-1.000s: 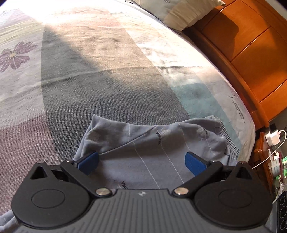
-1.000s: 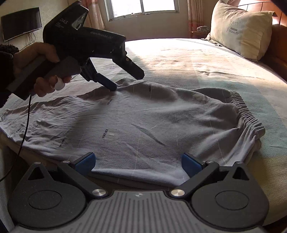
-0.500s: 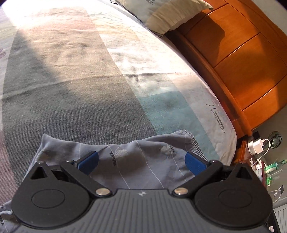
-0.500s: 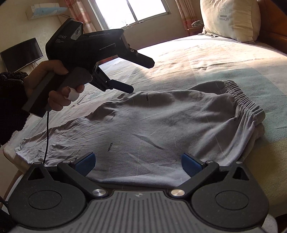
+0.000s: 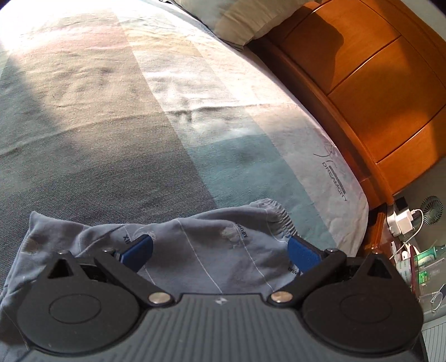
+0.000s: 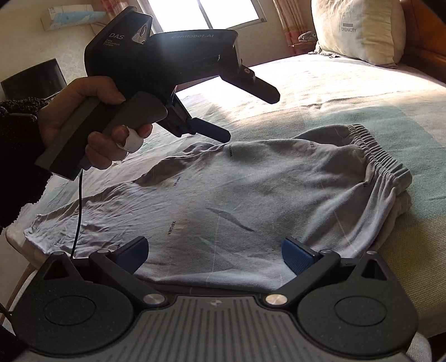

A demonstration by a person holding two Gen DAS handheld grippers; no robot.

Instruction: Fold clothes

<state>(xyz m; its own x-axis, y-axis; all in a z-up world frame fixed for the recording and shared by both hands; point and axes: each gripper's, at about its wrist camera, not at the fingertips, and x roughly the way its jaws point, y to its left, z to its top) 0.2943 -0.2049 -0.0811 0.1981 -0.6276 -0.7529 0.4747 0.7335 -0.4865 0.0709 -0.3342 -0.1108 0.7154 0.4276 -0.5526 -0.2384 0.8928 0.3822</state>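
Grey trousers (image 6: 251, 195) lie spread flat on the bed, elastic waistband (image 6: 384, 164) to the right and legs trailing left to the mattress corner. My right gripper (image 6: 214, 255) is open at the near edge of the trousers, nothing between its blue pads. A hand (image 6: 92, 122) holds my left gripper (image 6: 245, 114) open in the air just above the far edge of the cloth. In the left wrist view the left gripper (image 5: 220, 253) hovers open over the trousers (image 5: 211, 239), with the waistband (image 5: 276, 214) ahead to the right.
The striped bedspread (image 5: 139, 139) stretches beyond the trousers. A pillow (image 6: 359, 30) leans on the wooden headboard (image 5: 376, 83). A nightstand (image 5: 404, 245) with a charger, cable and small fan stands beside the bed. A window (image 6: 206, 14) and a dark screen (image 6: 30, 80) are behind.
The left gripper has lifted off the far edge of the trousers and moved right, toward the waistband. Both grippers stay open; the trousers lie as before.
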